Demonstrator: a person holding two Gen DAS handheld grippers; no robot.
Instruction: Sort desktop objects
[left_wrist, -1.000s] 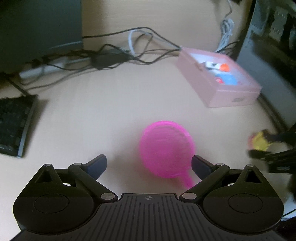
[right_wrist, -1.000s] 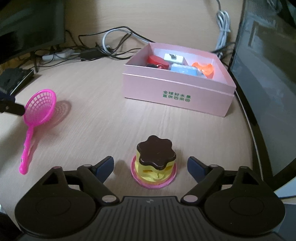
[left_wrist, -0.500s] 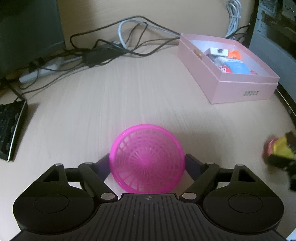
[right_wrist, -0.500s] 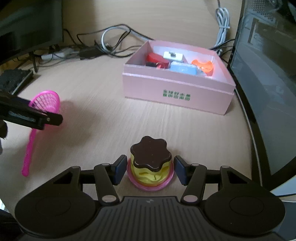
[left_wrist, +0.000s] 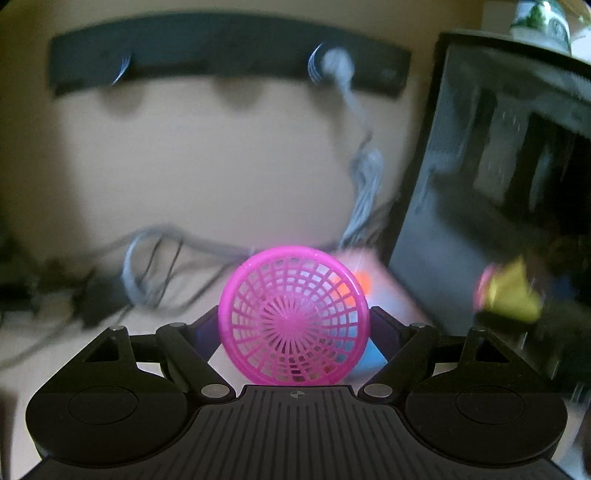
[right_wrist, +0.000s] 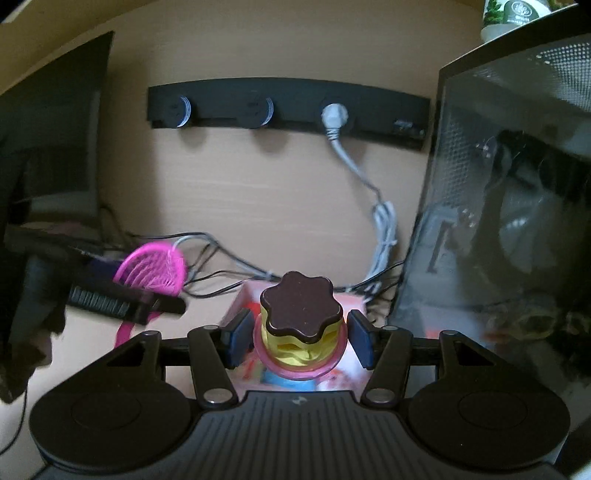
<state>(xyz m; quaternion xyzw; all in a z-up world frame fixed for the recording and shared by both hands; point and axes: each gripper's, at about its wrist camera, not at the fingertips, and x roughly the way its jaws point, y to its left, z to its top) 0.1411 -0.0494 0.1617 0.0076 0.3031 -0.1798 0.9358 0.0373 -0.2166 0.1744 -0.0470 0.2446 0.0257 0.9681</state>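
Note:
My left gripper (left_wrist: 293, 326) is shut on a pink plastic strainer (left_wrist: 293, 315), its round mesh bowl held upright between the pads and lifted off the desk. In the right wrist view the same strainer (right_wrist: 151, 271) shows at the left, its handle hanging down. My right gripper (right_wrist: 300, 338) is shut on a toy pudding (right_wrist: 300, 325) with a brown flower-shaped top, yellow body and pink base, also raised. The pink box (right_wrist: 347, 363) lies just below and behind the pudding, largely hidden. The left view catches the box (left_wrist: 384, 284) blurred behind the strainer.
A black computer case (right_wrist: 509, 206) stands at the right. A dark monitor (right_wrist: 48, 147) is at the left. A black socket strip (right_wrist: 288, 107) runs along the back panel, with a grey cable (right_wrist: 382, 221) hanging down. Tangled cables (left_wrist: 147, 266) lie on the wooden desk.
Both grippers closed on their objects and rose from the desk. The strainer and the pudding left the desktop, and both views tilted up toward the back panel and the box.

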